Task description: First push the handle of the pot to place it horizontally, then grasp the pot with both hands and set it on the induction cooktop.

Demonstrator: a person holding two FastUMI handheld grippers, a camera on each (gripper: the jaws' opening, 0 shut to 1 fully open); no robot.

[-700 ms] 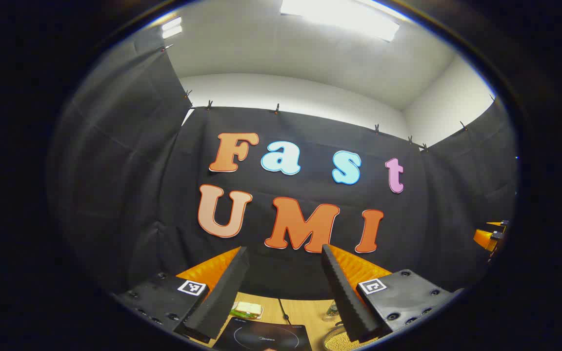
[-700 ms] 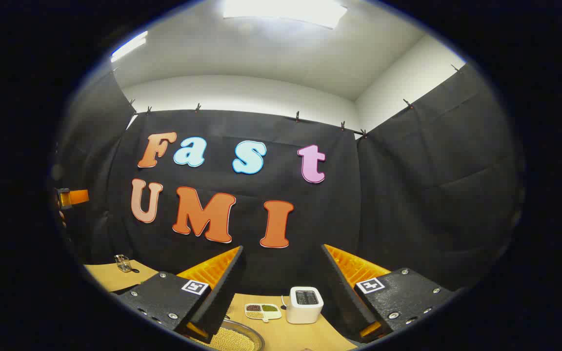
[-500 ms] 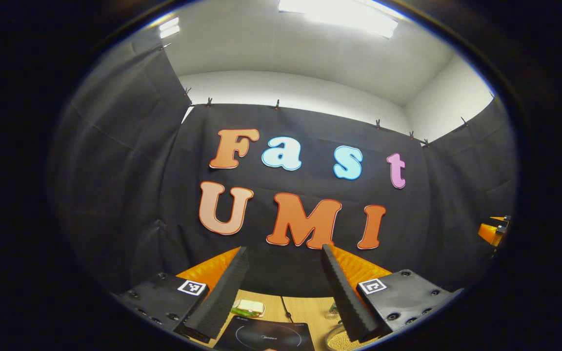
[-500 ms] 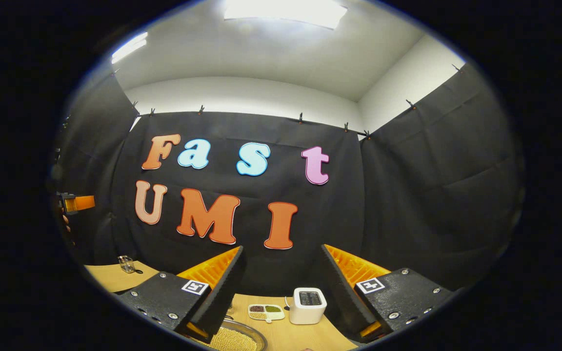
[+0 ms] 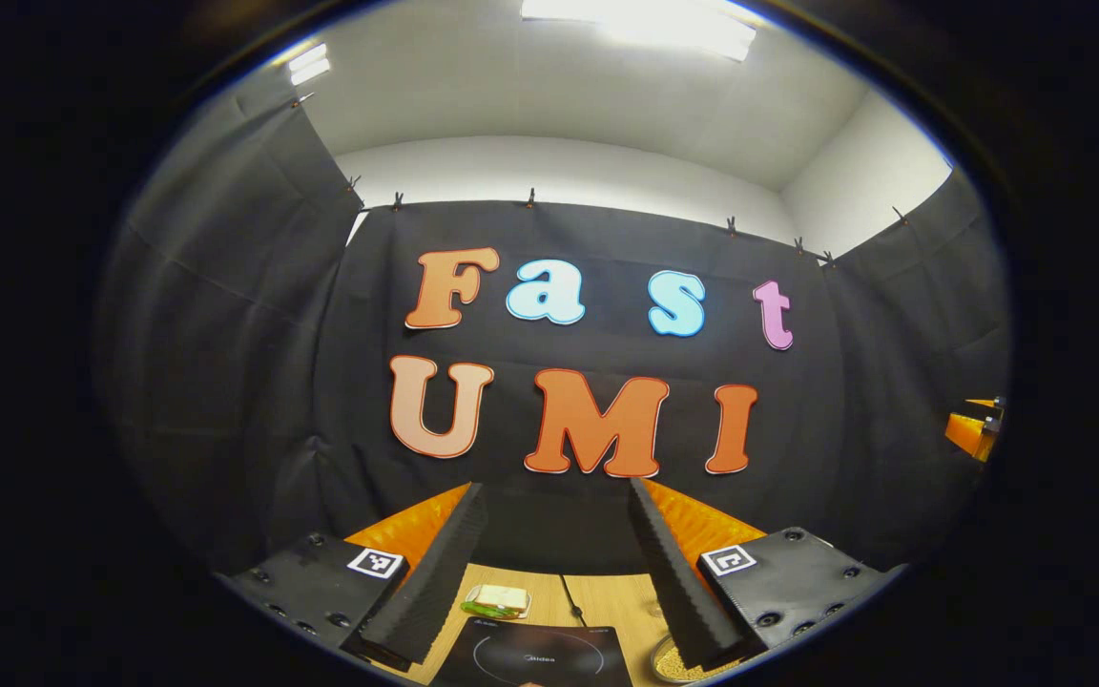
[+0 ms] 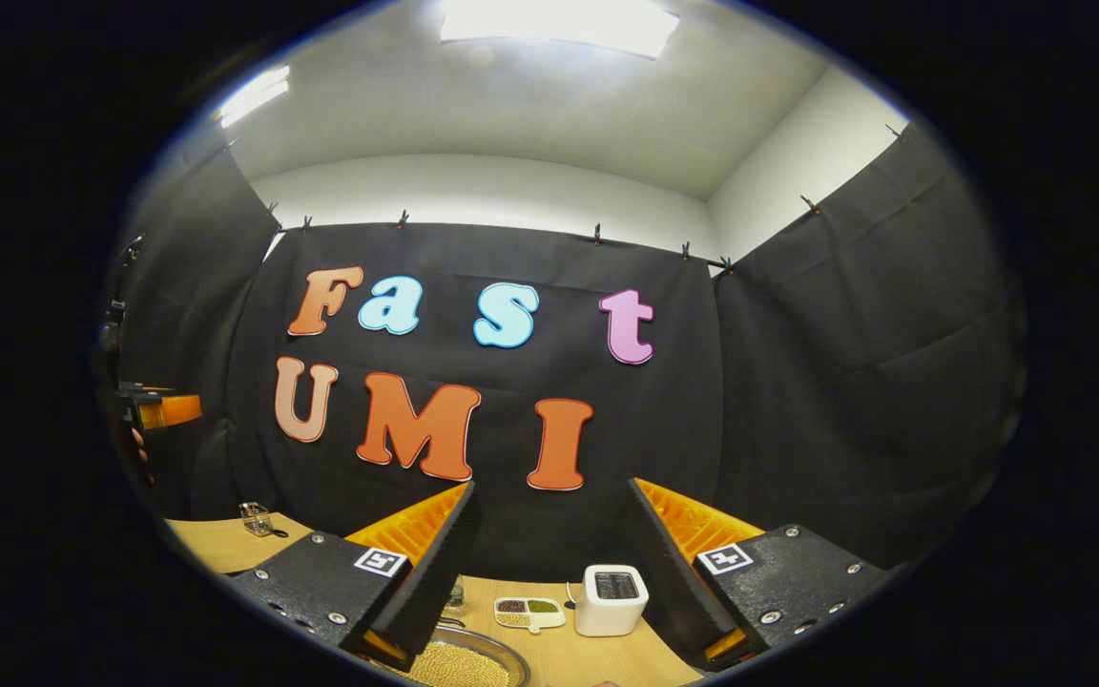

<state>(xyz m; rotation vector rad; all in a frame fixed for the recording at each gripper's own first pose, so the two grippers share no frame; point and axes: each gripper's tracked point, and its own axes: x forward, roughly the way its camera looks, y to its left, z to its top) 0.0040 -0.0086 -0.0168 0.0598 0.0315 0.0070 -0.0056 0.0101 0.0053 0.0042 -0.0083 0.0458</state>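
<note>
Pot [image 6: 459,661] sits low at the bottom of the right gripper view, on the wooden table [image 6: 549,644]: metal rim, filled with small pale yellow grains, partly hidden behind the right gripper's left finger. In the left gripper view the same pot [image 5: 669,660] peeks out beside the left gripper's right finger, just right of the induction cooktop [image 5: 535,656]. Pot is beside the cooktop, not on it. Pot handle: cannot tell its position.

Left gripper [image 5: 549,563]: fingers spread wide, nothing between them, raised above the table and aimed at the black cloth wall. Beyond the cooktop, a small plate with a sandwich [image 5: 497,600] and a black cable [image 5: 570,599].

Right gripper [image 6: 549,563]: fingers likewise wide apart and empty, held above the table. Between its fingers, farther back on the table: a white toaster [image 6: 613,598] and, just left of it, a divided dish of beans [image 6: 528,611]. A small glass item [image 6: 256,518] stands at the far left of the table.

The other gripper's orange edge shows at the far right of the left gripper view [image 5: 974,429] and at the far left of the right gripper view [image 6: 163,410].
</note>
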